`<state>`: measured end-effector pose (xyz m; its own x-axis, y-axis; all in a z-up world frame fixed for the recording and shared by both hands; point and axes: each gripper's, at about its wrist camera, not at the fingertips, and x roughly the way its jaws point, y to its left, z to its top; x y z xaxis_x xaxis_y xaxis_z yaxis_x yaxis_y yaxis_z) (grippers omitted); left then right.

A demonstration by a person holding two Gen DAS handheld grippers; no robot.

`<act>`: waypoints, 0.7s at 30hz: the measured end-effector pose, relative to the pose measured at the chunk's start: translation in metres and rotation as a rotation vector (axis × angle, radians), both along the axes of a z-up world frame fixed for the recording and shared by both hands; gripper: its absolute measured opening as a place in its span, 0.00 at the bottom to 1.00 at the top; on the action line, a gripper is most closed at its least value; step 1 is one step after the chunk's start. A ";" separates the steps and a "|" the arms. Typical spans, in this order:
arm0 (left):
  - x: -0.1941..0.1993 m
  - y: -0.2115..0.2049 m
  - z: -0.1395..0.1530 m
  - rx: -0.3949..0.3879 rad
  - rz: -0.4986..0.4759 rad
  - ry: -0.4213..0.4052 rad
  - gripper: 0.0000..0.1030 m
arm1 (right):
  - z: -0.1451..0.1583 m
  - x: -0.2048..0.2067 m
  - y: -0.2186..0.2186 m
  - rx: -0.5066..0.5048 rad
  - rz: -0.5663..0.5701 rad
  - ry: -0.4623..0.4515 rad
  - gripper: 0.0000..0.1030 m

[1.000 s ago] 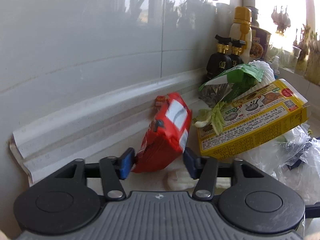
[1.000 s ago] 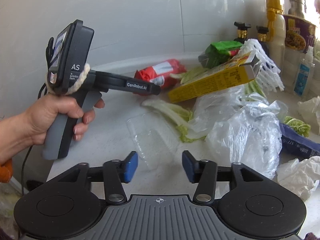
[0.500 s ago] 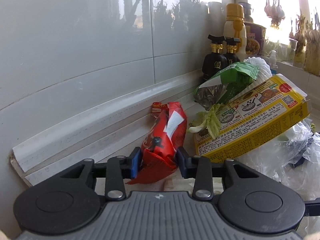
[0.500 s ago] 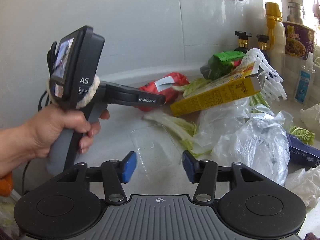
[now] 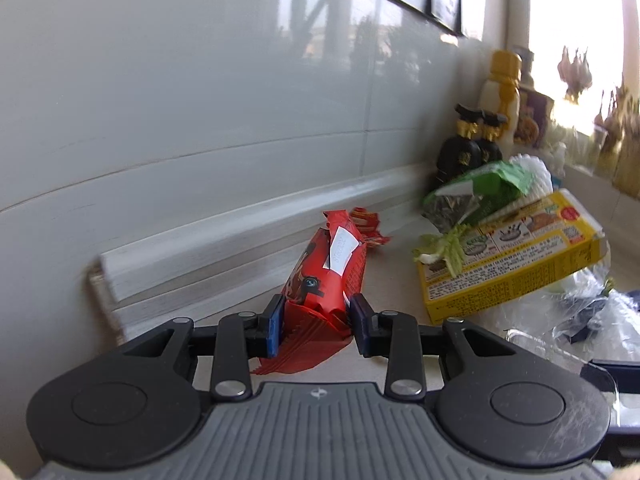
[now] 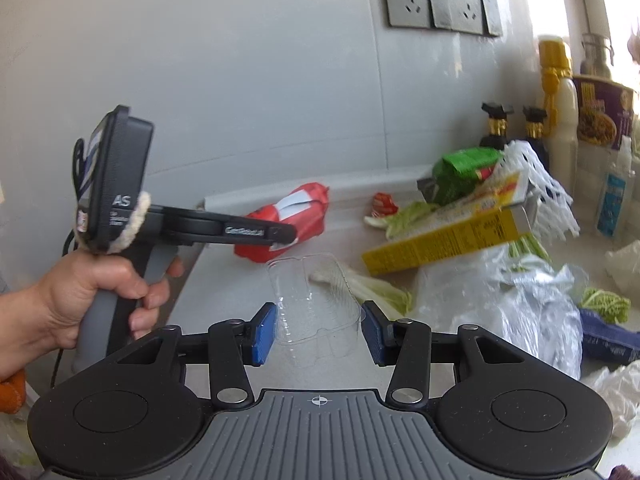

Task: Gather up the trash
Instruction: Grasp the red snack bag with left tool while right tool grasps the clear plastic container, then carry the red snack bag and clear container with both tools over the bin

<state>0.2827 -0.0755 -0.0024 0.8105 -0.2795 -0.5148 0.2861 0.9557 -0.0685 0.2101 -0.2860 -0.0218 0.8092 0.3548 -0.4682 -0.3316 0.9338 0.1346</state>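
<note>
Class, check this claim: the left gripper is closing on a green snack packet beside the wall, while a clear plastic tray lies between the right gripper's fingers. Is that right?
Not quite. The packet in the left gripper is red, not green: the left wrist view shows its jaws closing on the red snack packet. The green packet lies farther along the counter. The clear plastic tray does lie between the right gripper's fingers.

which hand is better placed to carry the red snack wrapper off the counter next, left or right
Left. The left gripper has its jaws closing on the red snack wrapper, pads against its sides. The right gripper sits further back with the clear plastic tray between its jaws, apparently ungripped.
</note>
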 end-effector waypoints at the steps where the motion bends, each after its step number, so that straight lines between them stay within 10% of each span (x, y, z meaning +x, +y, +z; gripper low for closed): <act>1: -0.003 0.004 0.001 -0.012 0.004 0.000 0.30 | 0.001 0.000 0.002 -0.003 0.004 -0.005 0.43; 21: -0.080 0.095 -0.010 -0.158 0.178 0.073 0.30 | 0.022 -0.008 0.050 -0.051 0.134 -0.052 0.43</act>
